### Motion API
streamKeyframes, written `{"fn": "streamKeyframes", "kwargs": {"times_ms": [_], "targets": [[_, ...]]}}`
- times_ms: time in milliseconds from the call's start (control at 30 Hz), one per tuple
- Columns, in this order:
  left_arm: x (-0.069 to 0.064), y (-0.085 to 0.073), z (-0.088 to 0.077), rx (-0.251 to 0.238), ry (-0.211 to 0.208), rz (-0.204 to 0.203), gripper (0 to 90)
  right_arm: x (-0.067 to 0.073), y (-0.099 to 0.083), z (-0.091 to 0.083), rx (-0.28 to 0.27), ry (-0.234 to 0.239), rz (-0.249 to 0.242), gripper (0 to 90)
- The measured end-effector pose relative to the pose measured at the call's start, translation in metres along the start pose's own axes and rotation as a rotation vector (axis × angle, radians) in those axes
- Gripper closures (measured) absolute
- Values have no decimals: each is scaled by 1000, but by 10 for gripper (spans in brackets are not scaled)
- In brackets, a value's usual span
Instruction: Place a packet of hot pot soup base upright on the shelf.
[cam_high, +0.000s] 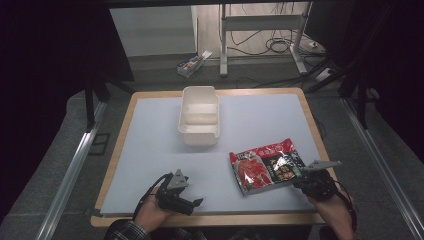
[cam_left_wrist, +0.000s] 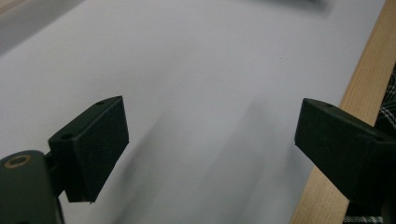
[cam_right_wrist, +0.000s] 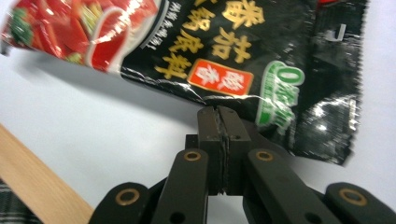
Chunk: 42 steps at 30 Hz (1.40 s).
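While the right gripper (cam_right_wrist: 219, 112) pinches the near edge of the sauce packet (cam_high: 266, 166), lying flat on the desk (cam_high: 150, 150) short of the white tub (cam_high: 199, 122), the left gripper (cam_left_wrist: 210, 149) waits, jaws spread and empty.

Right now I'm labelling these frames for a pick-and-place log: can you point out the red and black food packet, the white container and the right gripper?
food packet (cam_high: 265, 167), high view, middle of its printed face.
white container (cam_high: 199, 138), high view, its near rim.
right gripper (cam_right_wrist: 220, 112), right gripper view, tips of its jaws, shut on the packet's edge.
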<state>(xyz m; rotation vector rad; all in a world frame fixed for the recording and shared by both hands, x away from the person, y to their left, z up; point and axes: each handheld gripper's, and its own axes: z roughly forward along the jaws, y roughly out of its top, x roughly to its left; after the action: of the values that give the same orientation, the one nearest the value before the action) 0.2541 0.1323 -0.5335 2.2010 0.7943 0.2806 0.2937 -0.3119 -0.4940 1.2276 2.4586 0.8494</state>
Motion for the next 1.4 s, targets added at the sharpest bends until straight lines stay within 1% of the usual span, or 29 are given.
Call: {"fn": "streamKeyframes", "kwargs": {"times_ms": [33, 67, 100, 133, 167, 233, 300, 400, 433, 500, 567, 633, 700, 733, 800, 867, 933, 1000, 1033, 1067, 1100, 1133, 1167, 1300, 1400], "targets": [[0, 0, 0, -2, 0, -1, 96, 0, 0, 0, 7, -4, -4, 885], [1, 0, 0, -3, -1, -2, 96, -1, -1, 2, 25, 14, 5, 885], [1, 0, 0, -3, -2, -3, 96, -1, -2, 4, 43, 18, -1, 885], [1, 0, 0, -3, -2, -3, 96, -1, -3, 7, 59, 5, 0, 884], [0, 0, 0, -2, -2, 1, 96, -1, -3, 9, 62, 1, 2, 883], [0, 0, 0, -1, -2, 2, 94, -1, -2, 10, 43, 0, 13, 876], [0, 0, 1, 1, -7, -1, 93, -1, 0, 10, 28, -7, 9, 874], [0, 1, 0, 11, -8, -8, 87, -1, 1, 13, 29, -15, 9, 874], [1, 1, 0, 17, -10, -15, 83, -1, 2, 14, 31, -15, 8, 875], [3, 1, 2, 43, -16, -32, 62, -2, 5, 17, 29, -29, 0, 874], [4, 1, 3, 61, -18, -39, 49, -4, 9, 19, 20, -39, -7, 874], [5, 1, 3, 61, -22, -49, 44, -7, 13, 22, 11, -45, -7, 874], [4, 2, 3, 58, -19, -46, 51, -11, 17, 24, 7, -50, -17, 871], [2, 3, 1, 48, -13, -32, 58, -14, 20, 25, 3, -51, -20, 870], [0, 4, 0, 45, -5, -14, 70, -18, 24, 29, 4, -45, -24, 870], [-1, 4, 0, 42, 4, -6, 92, -21, 26, 33, 14, -43, -37, 871], [-2, 5, -1, 35, 10, 0, 121, -21, 26, 34, 23, -37, -49, 871], [-2, 6, -2, 24, 3, 1, 139, -17, 26, 30, 16, -30, -70, 864], [-2, 7, -2, 18, 2, 2, 140, -15, 26, 27, 9, -34, -81, 850], [-2, 7, -2, 18, 2, 2, 139, -15, 26, 27, 9, -34, -81, 850], [-3, 9, -2, 15, -4, 4, 136, -11, 23, 19, -8, -42, -104, 796], [-3, 9, -2, 15, -4, 4, 135, -11, 23, 19, -8, -42, -104, 796], [-4, 11, 0, 18, -5, 13, 137, -10, 20, 12, -34, -45, -116, 697], [-7, 19, 5, 12, -8, 35, 170, -12, 17, 7, -79, -26, -102, 455], [-7, 26, 10, 4, -4, 46, 227, -15, 18, 6, -115, -34, -107, 302]]}}
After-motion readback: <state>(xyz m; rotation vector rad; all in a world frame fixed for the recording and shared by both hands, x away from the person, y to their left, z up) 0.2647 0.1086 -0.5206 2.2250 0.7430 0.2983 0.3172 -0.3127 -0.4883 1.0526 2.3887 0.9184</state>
